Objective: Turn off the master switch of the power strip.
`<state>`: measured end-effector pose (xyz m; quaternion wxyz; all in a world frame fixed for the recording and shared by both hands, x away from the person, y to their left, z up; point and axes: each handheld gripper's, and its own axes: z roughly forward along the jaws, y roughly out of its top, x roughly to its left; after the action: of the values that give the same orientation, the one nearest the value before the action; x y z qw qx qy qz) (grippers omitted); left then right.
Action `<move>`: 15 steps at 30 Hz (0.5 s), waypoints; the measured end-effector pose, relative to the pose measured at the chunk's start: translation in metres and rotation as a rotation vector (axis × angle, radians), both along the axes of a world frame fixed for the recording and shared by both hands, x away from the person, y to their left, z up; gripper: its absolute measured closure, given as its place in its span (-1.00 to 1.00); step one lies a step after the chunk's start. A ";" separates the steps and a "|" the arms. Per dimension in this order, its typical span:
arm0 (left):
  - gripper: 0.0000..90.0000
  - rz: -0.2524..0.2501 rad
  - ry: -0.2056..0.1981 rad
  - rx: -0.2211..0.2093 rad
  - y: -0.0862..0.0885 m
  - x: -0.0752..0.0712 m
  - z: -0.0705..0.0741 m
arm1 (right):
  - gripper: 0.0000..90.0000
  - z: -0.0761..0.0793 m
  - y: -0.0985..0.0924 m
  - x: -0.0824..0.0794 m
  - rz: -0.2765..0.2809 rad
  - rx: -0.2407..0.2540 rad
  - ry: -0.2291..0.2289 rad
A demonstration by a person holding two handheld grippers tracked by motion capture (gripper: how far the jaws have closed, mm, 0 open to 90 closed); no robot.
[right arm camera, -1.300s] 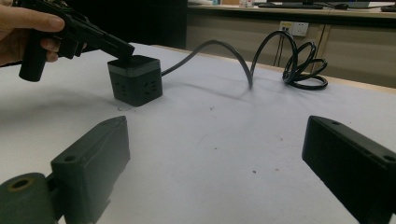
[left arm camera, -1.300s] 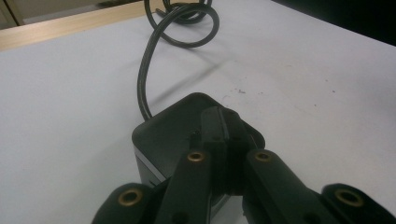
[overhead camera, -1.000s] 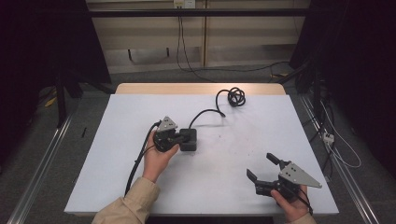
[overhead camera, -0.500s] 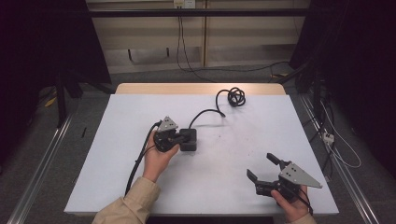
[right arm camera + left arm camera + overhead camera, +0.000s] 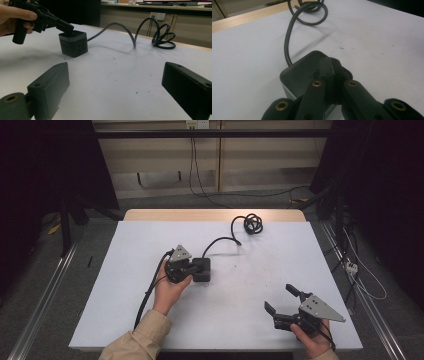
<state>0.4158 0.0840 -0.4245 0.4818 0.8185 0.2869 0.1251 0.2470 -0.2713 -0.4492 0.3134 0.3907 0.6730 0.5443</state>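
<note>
Resting shut-tipped on power cube point(image 5: 202, 269) mid-table, left gripper point(image 5: 192, 266); right gripper point(image 5: 281, 299) wide open, empty (near front edge).

Lab or test room, white tabletop point(image 5: 150, 270) on a framed stand, wall sockets point(image 5: 196, 124), loose floor cables point(image 5: 360, 280), dark curtains point(image 5: 45, 165) at both sides

Two black handheld grippers, one beige sleeve

The left gripper point(image 5: 192, 268) and right gripper point(image 5: 283, 299) each carry a grey three-cornered plate with dark screw dots; brass-ringed screw holes mark the jaws, and a black cable point(image 5: 148, 295) trails past the beige sleeve point(image 5: 137, 344).
</note>
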 end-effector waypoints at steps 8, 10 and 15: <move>1.00 0.000 -0.001 -0.008 0.001 0.000 -0.001 | -0.85 0.000 0.000 -0.001 -0.001 0.000 0.000; 1.00 0.000 0.005 -0.017 0.001 0.000 -0.002 | -0.85 0.000 0.000 -0.001 -0.001 0.000 0.001; 1.00 -0.001 0.005 -0.021 0.002 0.000 -0.002 | -0.85 0.000 0.000 -0.002 -0.004 -0.001 -0.001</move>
<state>0.4159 0.0865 -0.4267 0.4899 0.8137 0.2892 0.1197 0.2446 -0.2715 -0.4491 0.3150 0.3915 0.6725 0.5434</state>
